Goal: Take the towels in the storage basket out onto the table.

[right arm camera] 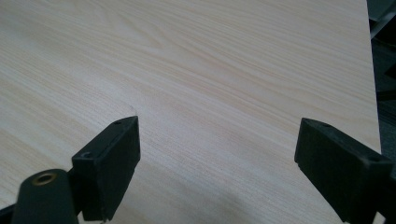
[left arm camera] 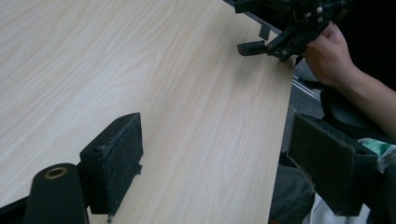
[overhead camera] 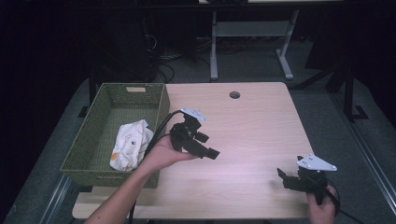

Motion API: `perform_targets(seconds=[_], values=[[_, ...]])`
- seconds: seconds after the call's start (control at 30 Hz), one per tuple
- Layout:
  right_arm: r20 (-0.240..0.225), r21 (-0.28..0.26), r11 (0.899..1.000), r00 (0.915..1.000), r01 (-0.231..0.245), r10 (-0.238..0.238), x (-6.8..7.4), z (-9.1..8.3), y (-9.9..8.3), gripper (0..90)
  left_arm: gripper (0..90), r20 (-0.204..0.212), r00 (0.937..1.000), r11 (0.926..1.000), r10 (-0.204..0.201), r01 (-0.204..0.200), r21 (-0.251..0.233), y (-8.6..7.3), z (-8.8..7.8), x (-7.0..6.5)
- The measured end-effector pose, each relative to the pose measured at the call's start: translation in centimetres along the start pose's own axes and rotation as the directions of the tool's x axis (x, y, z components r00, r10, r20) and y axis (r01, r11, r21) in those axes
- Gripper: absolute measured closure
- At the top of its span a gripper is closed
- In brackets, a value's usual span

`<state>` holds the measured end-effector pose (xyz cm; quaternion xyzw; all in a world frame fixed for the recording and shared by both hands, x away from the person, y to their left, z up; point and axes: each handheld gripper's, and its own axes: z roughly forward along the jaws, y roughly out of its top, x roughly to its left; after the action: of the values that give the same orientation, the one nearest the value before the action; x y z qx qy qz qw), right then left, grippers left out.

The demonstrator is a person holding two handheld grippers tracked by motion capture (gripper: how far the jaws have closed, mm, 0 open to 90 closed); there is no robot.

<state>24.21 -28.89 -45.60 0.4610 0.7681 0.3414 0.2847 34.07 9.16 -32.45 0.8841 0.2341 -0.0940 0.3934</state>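
A hand holds my left gripper point(overhead camera: 208, 144) above the wooden table point(overhead camera: 252, 121), just right of a green woven basket point(overhead camera: 88, 140). Its jaws point right and stand open with nothing between them; in the left gripper view the left gripper point(left arm camera: 219, 154) has bare tabletop between its pads. A white printed cloth point(overhead camera: 130, 144) lies crumpled inside the basket. My right gripper point(overhead camera: 283, 178) sits low near the table's front right corner, held by the other hand, jaws pointing left and open. The right gripper view has the right gripper point(right arm camera: 219, 158) wide apart over plain wood.
The basket takes up the table's left side. A round cable hole point(overhead camera: 234, 94) sits near the far edge. Beyond the table stand a white desk frame point(overhead camera: 252, 32) and cables on a dark floor. The other hand with its right gripper point(left arm camera: 256, 41) is at the table's edge.
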Motion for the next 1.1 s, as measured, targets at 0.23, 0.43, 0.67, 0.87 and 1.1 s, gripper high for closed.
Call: perform_targets(seconds=[0.23,0.43,0.67,0.87,1.1], values=[[0.001,0.008,1.0,1.0,-0.001,0.001,0.1,0.1,0.0,13.9,17.2,0.012,0.9996,0.9994,-0.024,0.024,-0.024,0.1,-1.5,1.1],[-0.001,0.001,1.0,1.0,0.0,0.0,0.0,0.0,0.0,13.9,17.5,0.024,0.9979,0.9974,-0.061,0.061,-0.036,-0.1,-3.0,2.3],[-0.003,-0.003,1.0,1.0,0.002,-0.002,0.0,-0.2,0.1,13.9,19.1,0.03,0.9934,0.9912,-0.111,0.113,-0.07,-0.6,-5.0,3.6],[-0.004,-0.005,1.0,1.0,0.002,-0.002,-0.1,-0.2,0.0,13.9,19.1,-0.014,0.9874,0.9847,-0.158,0.156,-0.077,-1.7,-7.1,4.7],[-0.006,0.001,1.0,0.9999,0.009,-0.009,0.1,-0.2,0.1,13.9,19.9,-0.052,0.9767,0.9738,-0.208,0.202,-0.105,-2.9,-9.4,5.8]])
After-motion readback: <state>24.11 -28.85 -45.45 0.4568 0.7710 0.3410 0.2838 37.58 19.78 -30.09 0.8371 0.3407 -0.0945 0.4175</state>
